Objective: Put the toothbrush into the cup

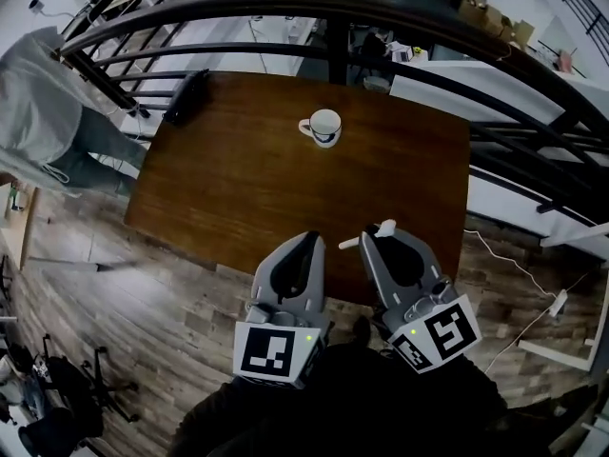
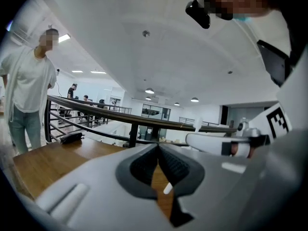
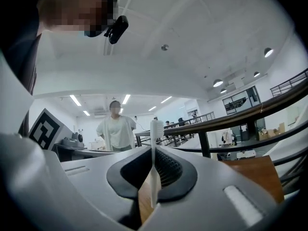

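Note:
A white cup [image 1: 322,128] with a dark mark stands upright on the far middle of the brown wooden table [image 1: 238,188]. Both grippers hang side by side over the table's near edge, well short of the cup. My right gripper [image 1: 373,239] is shut on a white toothbrush [image 1: 366,236] that lies crosswise in its jaws. In the right gripper view the toothbrush [image 3: 154,177] stands between the pads of the right gripper [image 3: 154,150], bristle head uppermost. My left gripper [image 1: 309,238] [image 2: 158,147] is shut with nothing in it. To its right shows the toothbrush [image 2: 211,141].
A black object [image 1: 187,95] [image 2: 72,137] lies at the table's far left corner. A curved black railing [image 1: 333,8] runs behind the table. A person in light clothes [image 1: 38,103] [image 2: 29,90] stands left of the table. Wood floor lies below the near edge.

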The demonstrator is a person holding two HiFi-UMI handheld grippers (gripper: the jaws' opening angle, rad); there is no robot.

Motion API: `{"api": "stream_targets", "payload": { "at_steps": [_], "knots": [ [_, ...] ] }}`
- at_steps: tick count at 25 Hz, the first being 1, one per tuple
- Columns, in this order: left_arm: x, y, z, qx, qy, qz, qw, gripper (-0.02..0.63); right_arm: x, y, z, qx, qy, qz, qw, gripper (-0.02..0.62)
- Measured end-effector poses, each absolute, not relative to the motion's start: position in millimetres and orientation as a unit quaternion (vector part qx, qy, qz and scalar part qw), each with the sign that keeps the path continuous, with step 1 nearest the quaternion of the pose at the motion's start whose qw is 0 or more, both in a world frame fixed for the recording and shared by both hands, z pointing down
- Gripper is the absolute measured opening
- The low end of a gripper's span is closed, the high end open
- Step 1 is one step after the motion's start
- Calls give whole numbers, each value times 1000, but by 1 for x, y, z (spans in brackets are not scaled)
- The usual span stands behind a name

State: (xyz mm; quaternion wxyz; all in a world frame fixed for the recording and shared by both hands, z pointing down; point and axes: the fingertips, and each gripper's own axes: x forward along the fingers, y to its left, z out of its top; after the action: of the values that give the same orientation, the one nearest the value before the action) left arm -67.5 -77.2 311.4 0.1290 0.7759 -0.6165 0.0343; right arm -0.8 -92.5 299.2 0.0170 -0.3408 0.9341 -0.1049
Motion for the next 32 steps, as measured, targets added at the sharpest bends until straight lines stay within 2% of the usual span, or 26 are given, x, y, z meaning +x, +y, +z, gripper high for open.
{"api": "stream_targets", "payload": {
  "at_steps": [6,13,27,32],
  "knots": [
    [-108,-147,311,806,-574,31,143,9,-43,-153,298,-389,915,-103,0,17],
    [-143,-194,288,835,-537,8,120,9,-76,-195,273,-434,898,-67,5,17],
    [-145,-244,291,848,-513,-4,134,9,-88,-244,272,-453,890,-59,-13,17],
    [-140,-265,300,845,-523,11,112,9,-84,-271,284,-458,885,-73,-23,17]
  ]
}}
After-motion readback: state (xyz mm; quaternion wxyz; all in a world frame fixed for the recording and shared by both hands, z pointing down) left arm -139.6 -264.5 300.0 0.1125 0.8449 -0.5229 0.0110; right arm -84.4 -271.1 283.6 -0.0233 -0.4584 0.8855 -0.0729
